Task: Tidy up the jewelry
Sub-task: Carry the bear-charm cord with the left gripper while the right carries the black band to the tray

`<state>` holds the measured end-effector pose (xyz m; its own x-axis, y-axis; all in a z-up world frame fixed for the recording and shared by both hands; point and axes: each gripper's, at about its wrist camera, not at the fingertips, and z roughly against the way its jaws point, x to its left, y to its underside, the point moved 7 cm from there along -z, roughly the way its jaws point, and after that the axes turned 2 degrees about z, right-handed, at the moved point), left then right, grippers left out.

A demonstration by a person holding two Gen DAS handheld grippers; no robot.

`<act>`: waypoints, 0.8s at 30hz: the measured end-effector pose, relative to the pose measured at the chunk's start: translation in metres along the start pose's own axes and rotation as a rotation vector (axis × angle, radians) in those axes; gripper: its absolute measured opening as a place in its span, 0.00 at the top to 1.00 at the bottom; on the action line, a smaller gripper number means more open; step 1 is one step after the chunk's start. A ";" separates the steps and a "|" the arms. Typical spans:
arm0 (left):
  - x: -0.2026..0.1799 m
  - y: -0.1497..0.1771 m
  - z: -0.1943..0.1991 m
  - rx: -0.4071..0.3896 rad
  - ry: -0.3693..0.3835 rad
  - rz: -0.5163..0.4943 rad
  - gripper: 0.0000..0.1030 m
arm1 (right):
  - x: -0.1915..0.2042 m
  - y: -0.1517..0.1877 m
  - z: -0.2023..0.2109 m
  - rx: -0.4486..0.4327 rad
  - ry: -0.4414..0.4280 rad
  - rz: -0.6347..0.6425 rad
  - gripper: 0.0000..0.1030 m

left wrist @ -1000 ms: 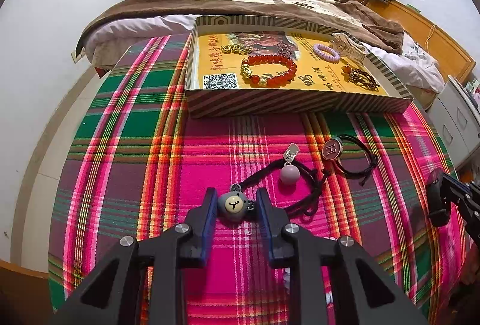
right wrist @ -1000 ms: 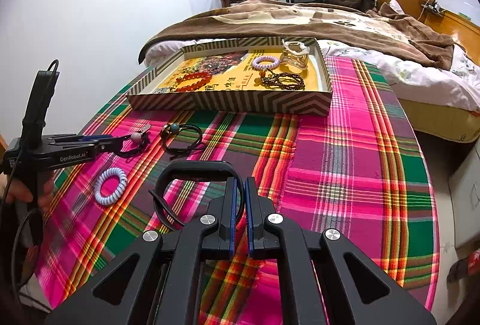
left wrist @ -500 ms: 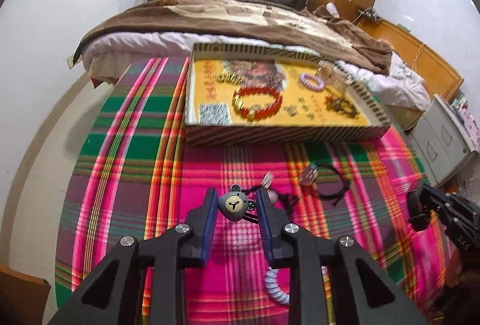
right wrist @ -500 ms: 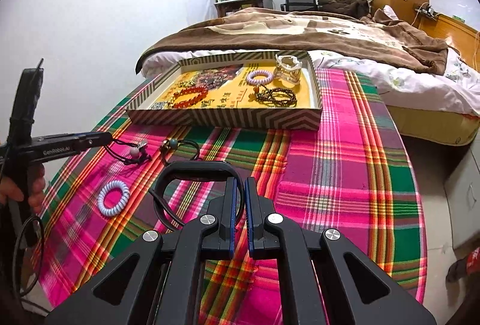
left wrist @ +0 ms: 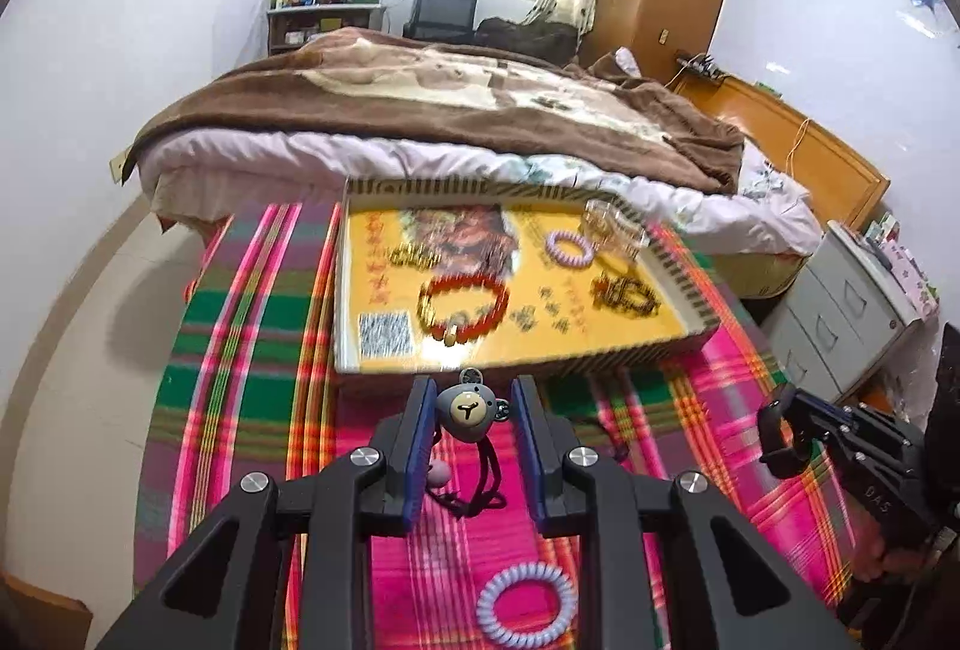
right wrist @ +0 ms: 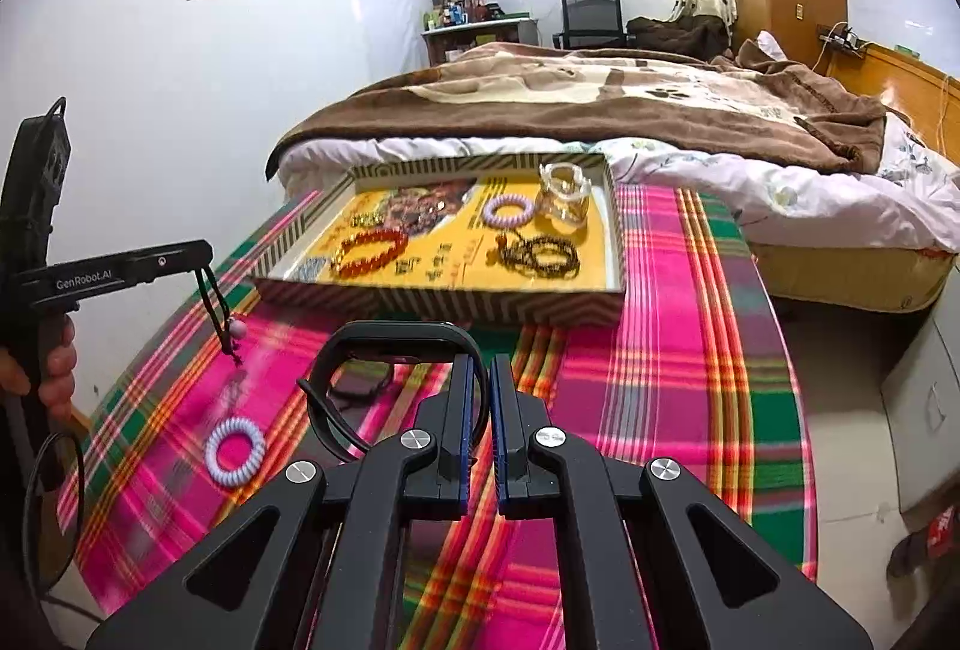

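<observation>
My left gripper (left wrist: 469, 407) has its fingers partly closed on a grey bear charm (left wrist: 465, 405); its black cord (left wrist: 487, 476) and a pale bead (left wrist: 438, 472) dangle below, clear of the plaid cloth (left wrist: 252, 350) on the counter. From the right view the cord (right wrist: 217, 311) hangs from the left gripper (right wrist: 201, 254) in mid-air.

My right gripper (right wrist: 477, 398) has its fingers nearly together, pinching a black band (right wrist: 384, 344) that loops out to the left above the cloth.

A lilac coil hair tie (right wrist: 235, 451) lies flat on the cloth, near the counter's left edge.

The striped tray (right wrist: 444, 303) sits at the far end of the counter, beside the bed (right wrist: 600, 110). Inside: a red bead bracelet (right wrist: 369, 252), a lilac coil tie (right wrist: 509, 210), a dark bead strand (right wrist: 540, 254), a clear glass piece (right wrist: 564, 197), a small gold chain (left wrist: 414, 254). The left view is motion-blurred.
</observation>
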<state>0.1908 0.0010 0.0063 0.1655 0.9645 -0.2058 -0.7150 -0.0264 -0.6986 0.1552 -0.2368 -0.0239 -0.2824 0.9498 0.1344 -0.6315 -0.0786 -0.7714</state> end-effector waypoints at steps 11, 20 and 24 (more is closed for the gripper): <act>-0.005 -0.062 -0.014 -0.046 0.041 -0.016 0.75 | -0.003 -0.041 -0.028 -0.001 0.037 -0.015 0.95; -0.008 -0.100 -0.056 -0.036 0.080 -0.035 0.74 | -0.005 -0.054 -0.085 0.070 0.051 0.000 0.95; -0.005 -0.104 -0.082 -0.002 0.085 -0.038 0.74 | -0.004 -0.055 -0.110 0.108 0.056 0.017 0.95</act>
<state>0.3196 -0.0223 0.0236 0.2496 0.9392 -0.2360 -0.7059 0.0096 -0.7083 0.2704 -0.2031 -0.0503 -0.2550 0.9632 0.0849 -0.7019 -0.1240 -0.7014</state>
